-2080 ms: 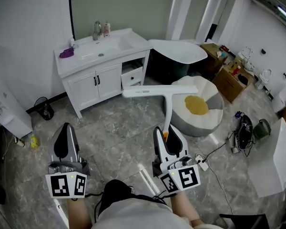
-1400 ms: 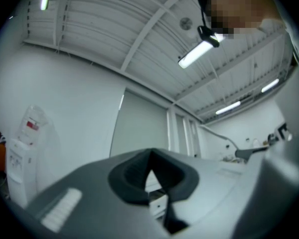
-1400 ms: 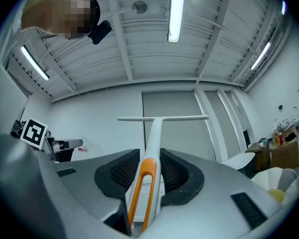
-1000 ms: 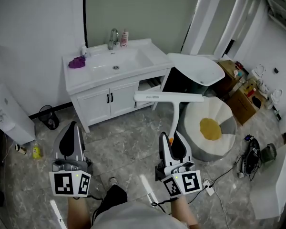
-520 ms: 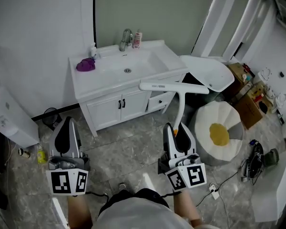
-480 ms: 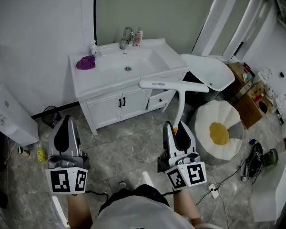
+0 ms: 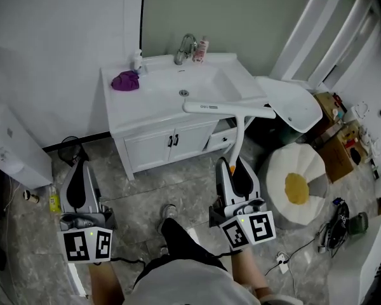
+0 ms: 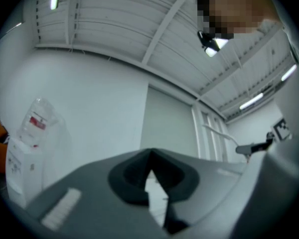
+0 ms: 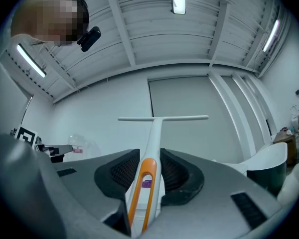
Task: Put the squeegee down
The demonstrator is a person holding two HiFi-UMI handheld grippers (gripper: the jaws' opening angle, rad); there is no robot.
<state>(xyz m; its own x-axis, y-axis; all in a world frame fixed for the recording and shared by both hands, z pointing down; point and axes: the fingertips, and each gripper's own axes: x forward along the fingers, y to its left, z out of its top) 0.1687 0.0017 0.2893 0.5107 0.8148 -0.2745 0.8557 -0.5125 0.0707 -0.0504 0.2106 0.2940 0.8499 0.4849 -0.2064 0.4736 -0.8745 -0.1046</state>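
Note:
A white squeegee (image 7: 229,108) with an orange-trimmed handle (image 9: 142,188) stands upright in my right gripper (image 7: 233,174), whose jaws are shut on the handle. Its crossbar (image 9: 163,118) hovers over the front edge of the white sink vanity (image 7: 152,107) in the head view. My left gripper (image 7: 76,182) hangs at the lower left, jaws together with nothing between them, pointing up at the wall in its own view (image 8: 150,169).
A purple cloth (image 7: 125,81), a faucet (image 7: 185,43) and small bottles sit on the vanity. A white lid (image 7: 294,108), a round white cushion with a yellow centre (image 7: 296,186), boxes (image 7: 338,135) and floor cables (image 7: 295,253) lie right. A water dispenser (image 7: 13,148) stands left.
The view has drifted closer to the vanity; the squeegee's crossbar now sits over the countertop's front edge instead of in front of the cabinet. Both grippers keep their grip states.

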